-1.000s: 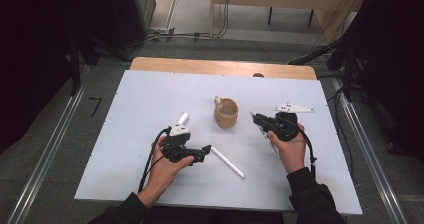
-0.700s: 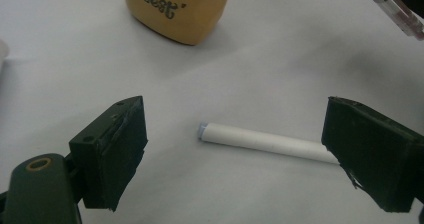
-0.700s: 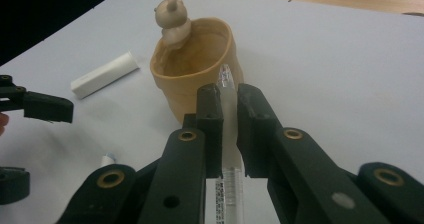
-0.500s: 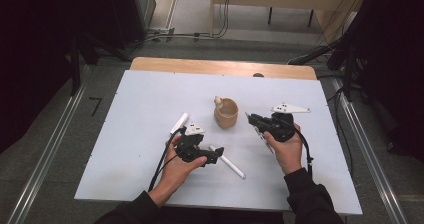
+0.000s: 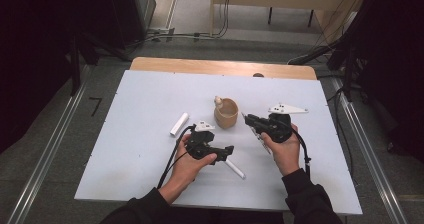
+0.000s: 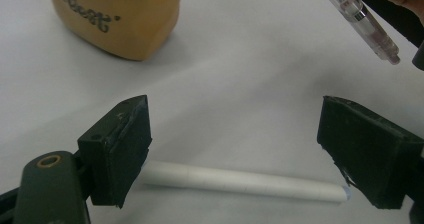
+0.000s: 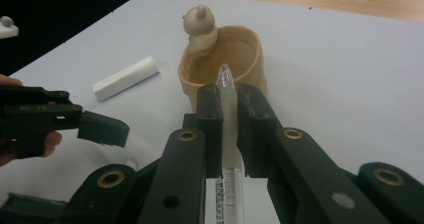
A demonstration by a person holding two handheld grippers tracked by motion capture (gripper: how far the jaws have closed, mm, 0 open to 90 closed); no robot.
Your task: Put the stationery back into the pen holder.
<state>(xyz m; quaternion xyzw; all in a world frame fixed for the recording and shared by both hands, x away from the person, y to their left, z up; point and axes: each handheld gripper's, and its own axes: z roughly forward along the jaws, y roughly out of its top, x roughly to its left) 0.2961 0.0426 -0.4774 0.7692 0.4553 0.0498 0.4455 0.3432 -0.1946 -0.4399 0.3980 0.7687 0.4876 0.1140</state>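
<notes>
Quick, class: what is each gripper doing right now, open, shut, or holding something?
Left gripper: open, jaws astride the white stick on the table, just closing a little.
Right gripper: shut on the clear pen.

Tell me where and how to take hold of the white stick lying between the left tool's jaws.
Grip the white stick near its middle, coming straight down from above. It lies flat on the table, along the gap of the left tool, so turn the jaws to close across its thin round sides.
</notes>
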